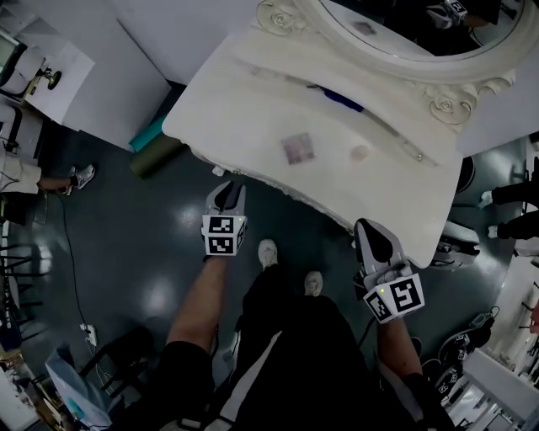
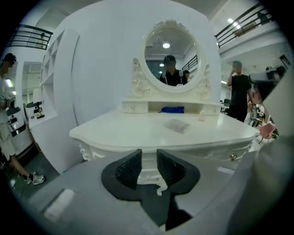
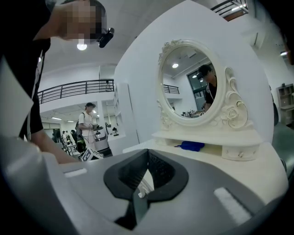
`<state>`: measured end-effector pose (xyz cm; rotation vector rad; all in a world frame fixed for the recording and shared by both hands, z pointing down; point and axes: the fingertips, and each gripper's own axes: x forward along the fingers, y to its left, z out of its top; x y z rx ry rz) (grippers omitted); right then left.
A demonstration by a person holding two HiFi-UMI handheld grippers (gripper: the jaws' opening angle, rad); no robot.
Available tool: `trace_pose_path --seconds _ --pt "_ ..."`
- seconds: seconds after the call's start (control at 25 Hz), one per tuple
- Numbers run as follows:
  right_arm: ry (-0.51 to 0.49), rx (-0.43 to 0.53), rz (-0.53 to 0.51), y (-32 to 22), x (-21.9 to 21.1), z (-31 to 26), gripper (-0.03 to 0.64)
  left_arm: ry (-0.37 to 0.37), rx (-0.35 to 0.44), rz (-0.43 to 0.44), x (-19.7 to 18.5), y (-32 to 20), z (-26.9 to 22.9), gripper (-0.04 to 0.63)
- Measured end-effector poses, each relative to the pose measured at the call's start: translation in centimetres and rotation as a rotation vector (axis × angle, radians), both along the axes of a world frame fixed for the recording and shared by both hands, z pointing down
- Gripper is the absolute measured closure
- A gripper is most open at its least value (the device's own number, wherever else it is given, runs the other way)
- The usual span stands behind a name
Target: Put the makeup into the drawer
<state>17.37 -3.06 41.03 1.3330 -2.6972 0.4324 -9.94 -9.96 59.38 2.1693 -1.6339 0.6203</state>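
The flat square makeup case [image 1: 297, 148] lies on the white counter [image 1: 236, 109], about midway between the near edge and the oval mirror [image 1: 396, 25], well apart from both grippers. It is not yet in a drawer. It looks thin, greyish-pink and slightly see-through, and it lies flat, so it will likely need a pinch by its edge.

To its right, near but not touching, sits 1 small pale round piece [image 1: 360, 152]. Farther back, on the low shelf under the mirror, lies 1 blue item [image 1: 341, 98]. Whether those 2 also count as makeup I cannot tell.

The left gripper [image 1: 226, 195] hangs just before the counter's near edge, tilted down so that it lines up on the carved apron below the top. Its fingers stand a narrow way apart with nothing between them; only the carving shows through the gap. That placement suits a reach for a front drawer rather than for the case. A drawer knob [image 2: 233, 157] shows on the apron further right.

The right gripper [image 1: 365, 227] hovers off the near right corner, its fingers closed tip to tip on nothing. It is probably held out of the way until something needs lifting. No drawer looks open in any view, so opening 1 is probably the step in hand.
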Motion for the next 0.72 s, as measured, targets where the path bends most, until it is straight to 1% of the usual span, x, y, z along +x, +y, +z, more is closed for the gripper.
trace_pose_path --seconds 0.08,0.16,0.2,0.32,0.44,0.52,0.6,0.72 --pt "0.009 -0.012 -0.004 -0.1 -0.5 0.3 0.617 -0.049 -0.061 0.004 -0.7 -0.8 2.6 0.453" --pt "0.015 -0.021 -0.003 -0.1 -0.9 0.5 0.618 -0.085 -0.110 0.001 -1.7 -1.7 4.7 0.443" --pt "0.017 -0.026 0.001 -0.2 -1.0 0.6 0.618 -0.094 -0.137 -0.003 -2.1 -2.0 5.8 0.416" --pt "0.024 -0.046 0.027 -0.4 -0.6 1.1 0.617 -0.112 -0.198 -0.001 -3.1 -3.0 9.0 0.410" --pt "0.037 -0.063 0.061 -0.4 0.1 1.5 0.618 -0.119 -0.234 0.020 -3.4 -3.7 10.8 0.410" --pt "0.045 -0.071 0.080 -0.4 0.6 1.8 0.618 -0.126 -0.246 0.029 -3.4 -4.3 11.4 0.410" --pt "0.048 -0.077 0.094 -0.5 0.9 2.1 0.618 -0.138 -0.247 0.036 -3.4 -4.8 11.9 0.390" --pt "0.048 -0.082 0.109 -0.6 1.2 2.4 0.618 -0.147 -0.271 0.050 -3.1 -5.2 12.7 0.390"
